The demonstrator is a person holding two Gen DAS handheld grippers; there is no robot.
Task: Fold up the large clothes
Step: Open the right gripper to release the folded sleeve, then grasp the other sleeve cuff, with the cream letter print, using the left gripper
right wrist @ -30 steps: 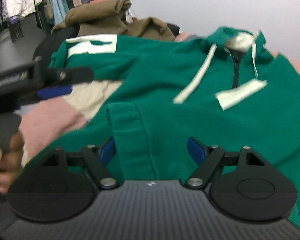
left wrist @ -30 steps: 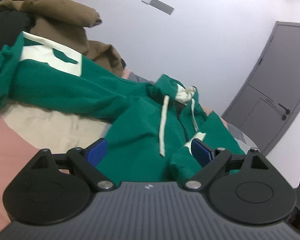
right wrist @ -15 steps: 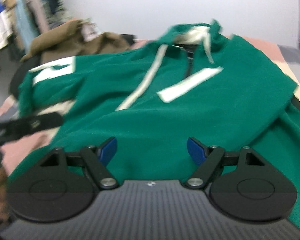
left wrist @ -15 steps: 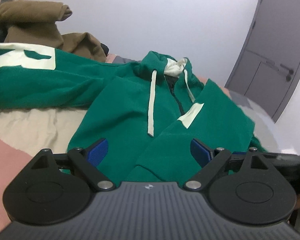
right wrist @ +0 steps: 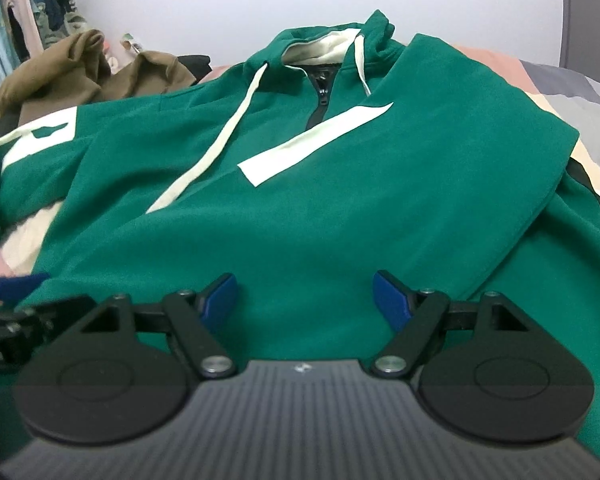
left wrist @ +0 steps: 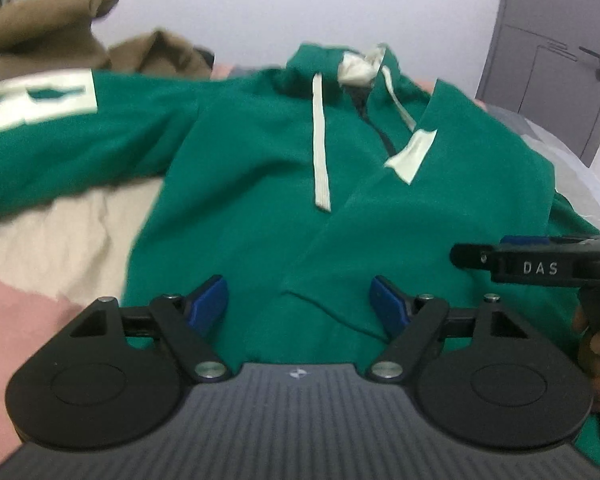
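Observation:
A green hoodie (left wrist: 260,200) (right wrist: 320,220) with white drawstrings lies front up on the bed, its hood at the far end. One sleeve with a white letter patch (left wrist: 36,100) stretches out to the left. The hoodie's right side lies folded over the chest. My left gripper (left wrist: 298,302) hovers over the near hem. Its jaws are closing, with green fabric below them and the pads (left wrist: 210,298) pressing on nothing. My right gripper (right wrist: 304,296), in a hand (left wrist: 596,344), hangs over the hem further right, its jaws also closing on nothing.
A heap of brown clothing (left wrist: 60,28) (right wrist: 80,72) lies at the far left of the bed. Hanging clothes (right wrist: 28,8) fill the left background. A grey door (left wrist: 560,60) stands at the right. The bed cover (left wrist: 60,232) is beige and pink beside the hoodie.
Both grippers have sunk toward the hoodie's near hem and rolled level. The left jaws stand narrower than before. The right gripper has come into the left wrist view at the right.

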